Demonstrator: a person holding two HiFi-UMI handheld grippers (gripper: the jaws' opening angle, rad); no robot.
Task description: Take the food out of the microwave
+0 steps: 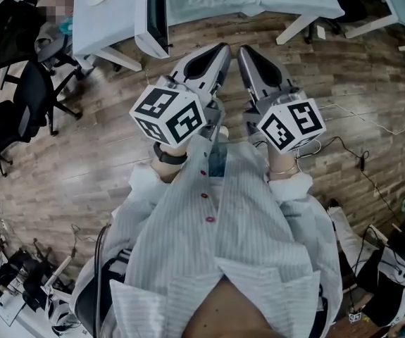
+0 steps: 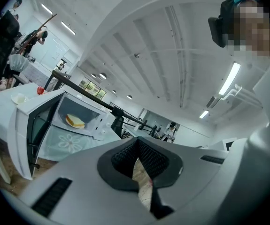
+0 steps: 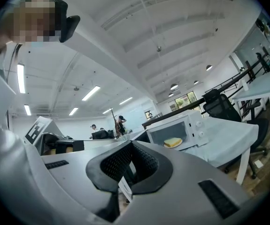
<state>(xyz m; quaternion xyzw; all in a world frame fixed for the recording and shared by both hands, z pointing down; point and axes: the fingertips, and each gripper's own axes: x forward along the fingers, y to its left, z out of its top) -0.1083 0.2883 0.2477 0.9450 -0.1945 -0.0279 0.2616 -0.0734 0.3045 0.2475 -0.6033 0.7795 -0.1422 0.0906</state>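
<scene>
The person is standing well back from the surface point(image 1: 272, 2), holding the left tool point(image 1: 222, 48) and the right tool point(image 1: 245, 50) side by side in front of the chest, both pointing level towards the microwave point(image 2: 81, 109). Each tool's jaws are resting fully together with nothing between them, as both gripper views are showing. The microwave's door point(image 2: 36, 132) is already hanging wide open on its left side. The food point(image 2: 75, 121), a pale yellow slice on what looks like a small plate, is sitting in the middle of the cavity, untouched. So the step in hand is looking like the approach. Doing it well is calling for closing the gap first, then parting one tool's jaws before it is entering the cavity, not once inside, where room is tight. The right tool is looking like the better choice, since the open door is standing on the left and would be crowding the left tool's path. The slice is probably soft, so gripping the plate's near rim, if it is a plate, and drawing it out level is looking safer than pinching the food itself. The left tool could be waiting near the door's edge, clear of the opening, ready to steady the plate as it is coming out.
</scene>
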